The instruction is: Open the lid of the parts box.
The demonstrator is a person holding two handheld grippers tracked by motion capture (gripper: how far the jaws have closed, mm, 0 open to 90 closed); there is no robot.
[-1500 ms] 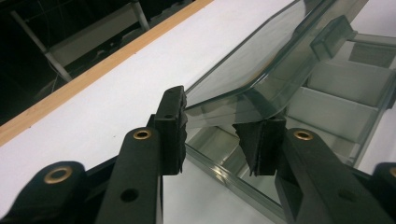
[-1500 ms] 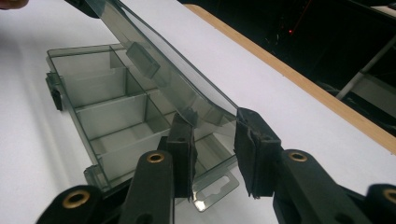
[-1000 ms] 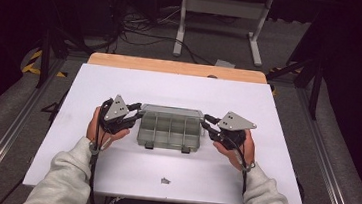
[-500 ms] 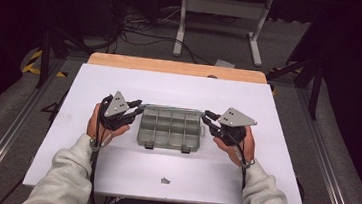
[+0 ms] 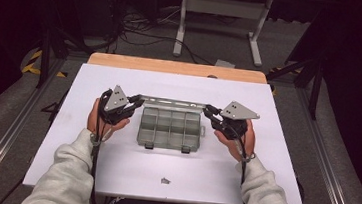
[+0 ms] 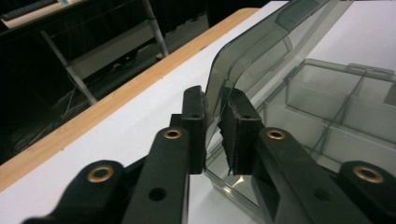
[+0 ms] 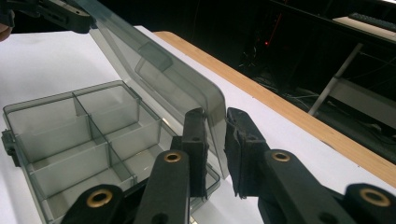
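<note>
Two-handed hold on one clear grey compartment box (image 5: pixel 170 128), set mid-table (image 5: pixel 263 165).

Noted lid (image 5: pixel 174 102) hinged along far side of box, raised to roughly upright, seen edge-on from high view as a thin strip above far wall of box.

Checked left tongs (image 5: pixel 139 100) at far-left corner of box: clamped on left end of lid. Confirmed in left gripper view, with tongs (image 6: pixel 212 126) pinching curved corner of lid (image 6: pixel 252 56) between both pads.

Checked right tongs (image 5: pixel 208 108) at far-right corner of box: closed on right end of lid. Confirmed in right gripper view, with tongs (image 7: pixel 215 140) straddling rounded lid (image 7: pixel 159 70) corner; grip looks lighter here, a sliver of gap beside one pad.

Counted compartments inside box: two rows, all apparently empty.

Logged two dark latches (image 5: pixel 148 145) on near wall of box, both free of lid.

Logged small dark item (image 5: pixel 164 181) lying well nearer than box, towards near table edge; too small to identify.

Progress, by judgement: unlatched and swung up to about halfway of full travel. Left to do: carry lid on to its end position, then release both ends. Direction of swing not decidable from lid's stance alone.
</note>
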